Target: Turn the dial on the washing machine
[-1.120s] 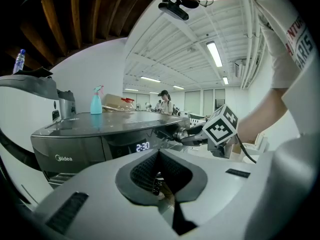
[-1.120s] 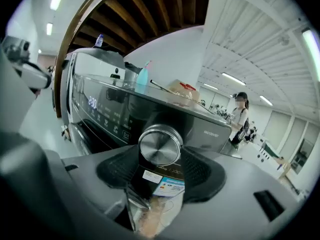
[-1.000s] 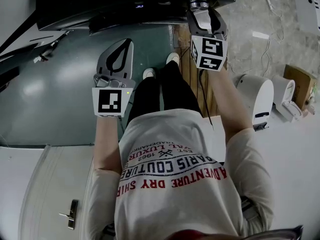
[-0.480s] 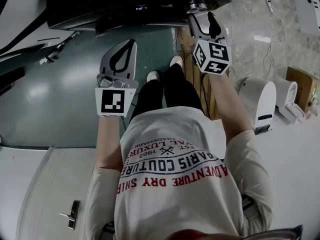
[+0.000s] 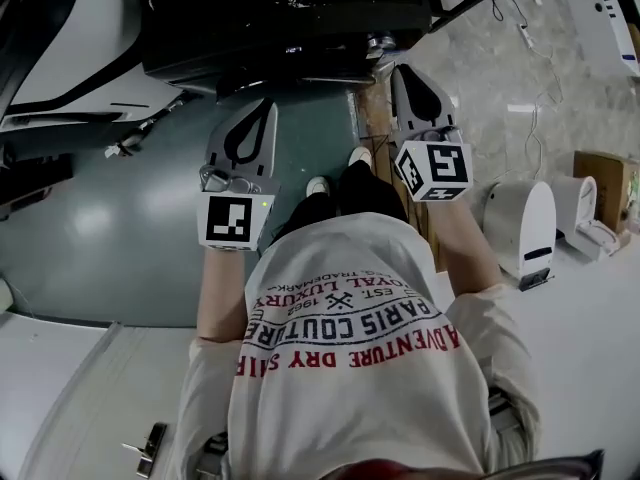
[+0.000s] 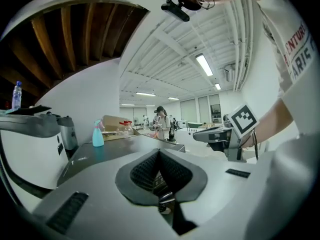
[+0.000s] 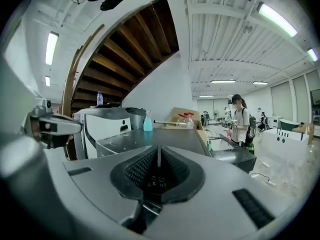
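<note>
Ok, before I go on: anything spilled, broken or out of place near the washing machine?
Nothing stands out. The washing machine looks intact, and the floor shows no spill, only a few loose cables.

Silver dial [image 5: 380,43] on dark washing machine [image 5: 290,13]

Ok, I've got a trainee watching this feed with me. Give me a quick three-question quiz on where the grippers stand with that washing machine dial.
1. True or false: the right gripper is clamped on the dial.
2. What sits between the jaws of the left gripper? A the dial; B nothing; C a cloth.
3. In the head view, which gripper is nearer the dial?

Key
1. False. Its jaws have just been closing with nothing between them, and it is clear of the dial.
2. B. The jaws are together and empty.
3. The right gripper.
</note>
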